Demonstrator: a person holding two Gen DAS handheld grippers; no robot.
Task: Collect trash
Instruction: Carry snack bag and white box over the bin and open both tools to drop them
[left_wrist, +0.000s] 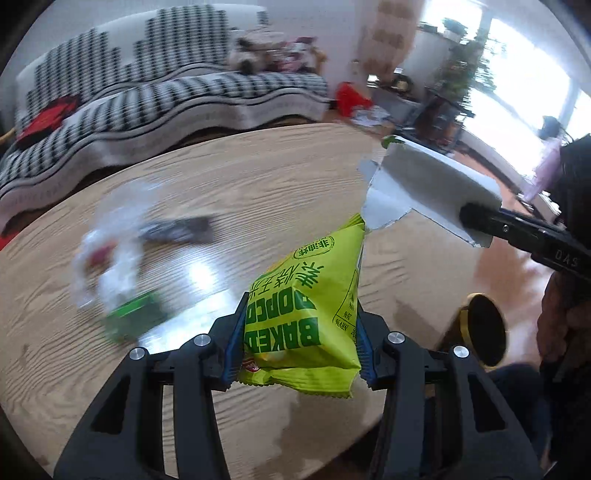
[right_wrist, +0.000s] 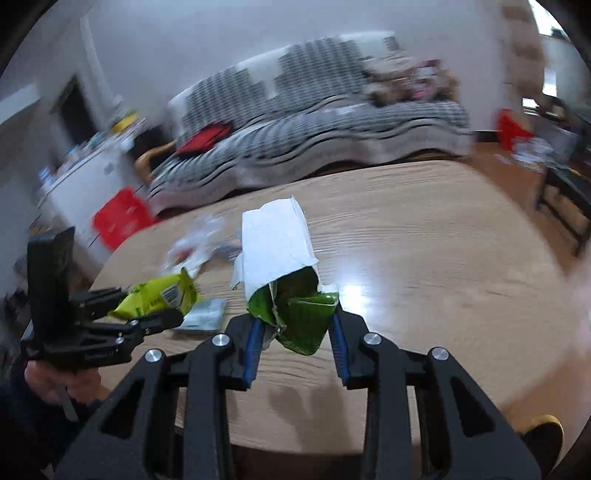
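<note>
Holding both pieces of trash above the round wooden table, we have our left gripper clamped on the yellow-green foil popcorn bag and our right gripper clamped on the torn white-and-green carton. The carton is pinched only at its crumpled green end, so a quick swing could tear it free. Blurred wrappers remain on the table, easy to forget.
</note>
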